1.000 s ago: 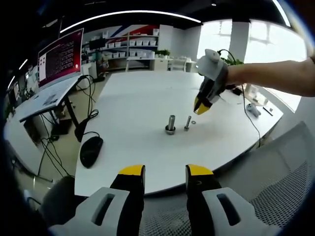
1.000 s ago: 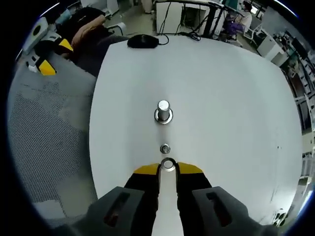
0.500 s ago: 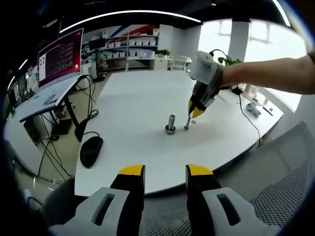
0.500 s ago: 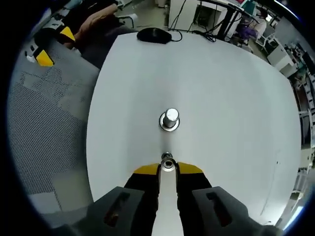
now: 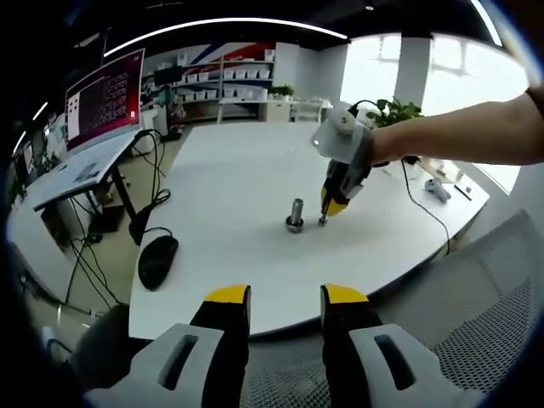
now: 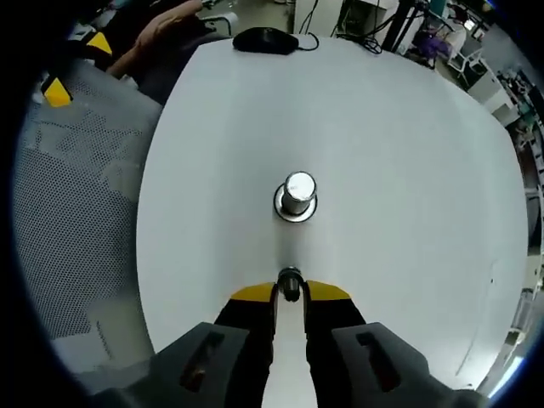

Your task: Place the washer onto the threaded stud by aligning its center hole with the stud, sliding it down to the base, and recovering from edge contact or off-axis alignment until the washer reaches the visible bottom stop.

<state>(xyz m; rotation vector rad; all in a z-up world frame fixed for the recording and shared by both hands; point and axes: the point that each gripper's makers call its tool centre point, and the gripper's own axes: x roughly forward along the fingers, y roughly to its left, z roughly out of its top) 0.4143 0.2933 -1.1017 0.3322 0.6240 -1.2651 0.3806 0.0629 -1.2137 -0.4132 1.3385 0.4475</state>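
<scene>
Yellow-tipped right gripper (image 6: 290, 293) jaws pinching washer (image 6: 290, 274) over stud (image 5: 323, 219), left gripper (image 5: 285, 297) jaws spread

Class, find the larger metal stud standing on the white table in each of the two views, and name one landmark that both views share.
Left gripper view: the larger stud stands just right of centre on the white table, left of the right gripper.
Right gripper view: it stands at the centre, beyond the gripper's tips.
Shared landmark: the black computer mouse near the table's edge.
</scene>
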